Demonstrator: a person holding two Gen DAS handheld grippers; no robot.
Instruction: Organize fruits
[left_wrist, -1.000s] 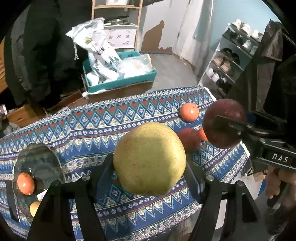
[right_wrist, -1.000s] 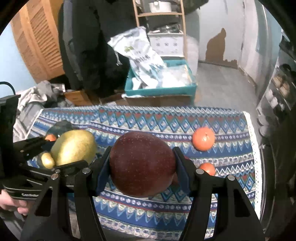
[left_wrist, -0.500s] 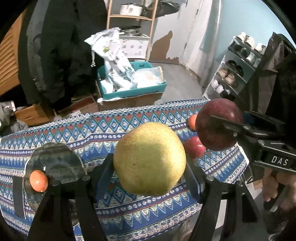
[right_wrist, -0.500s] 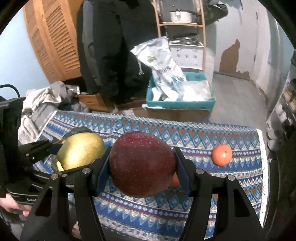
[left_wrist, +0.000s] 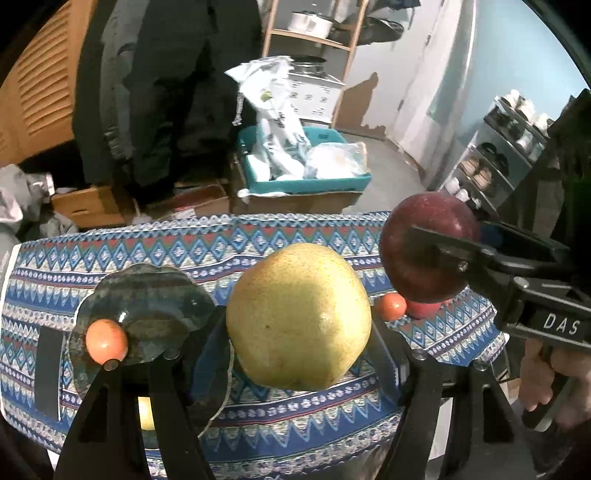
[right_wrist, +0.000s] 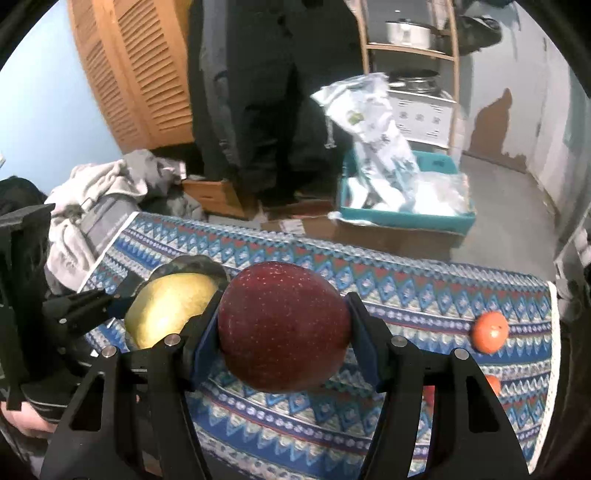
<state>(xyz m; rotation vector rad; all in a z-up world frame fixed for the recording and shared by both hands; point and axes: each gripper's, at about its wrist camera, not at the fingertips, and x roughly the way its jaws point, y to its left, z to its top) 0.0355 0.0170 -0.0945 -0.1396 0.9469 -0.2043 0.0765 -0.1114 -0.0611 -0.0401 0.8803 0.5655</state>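
Both hand-held grippers have swung leftward over the worktop (left_wrist: 258, 236) since a second ago, so the glass plate (left_wrist: 147, 295) now sits much nearer the middle of the left wrist view instead of at its left margin. The left hand-held gripper (left_wrist: 299, 332) is clamped on the yellow pear (left_wrist: 299, 317), held in the air just right of the plate and above the near edge of the patterned cloth. The right hand-held gripper (right_wrist: 284, 332) is clamped on the dark red apple (right_wrist: 284, 328), held aloft to the right of the pear and apart from it. On the plate lies an orange fruit (left_wrist: 106, 341) at its left side, with a yellowish fruit (left_wrist: 146, 413) partly hidden behind the left finger; most of the plate's centre is bare. Two tangerines (right_wrist: 489, 331) lie near the cloth's right edge, one close to the fringe, and a small red fruit (left_wrist: 424, 308) shows under the apple. Between plate and right-hand fruits the cloth lies open. Beyond the far edge stand a teal bin (right_wrist: 406, 218) and cardboard boxes (left_wrist: 88, 206) on the floor.
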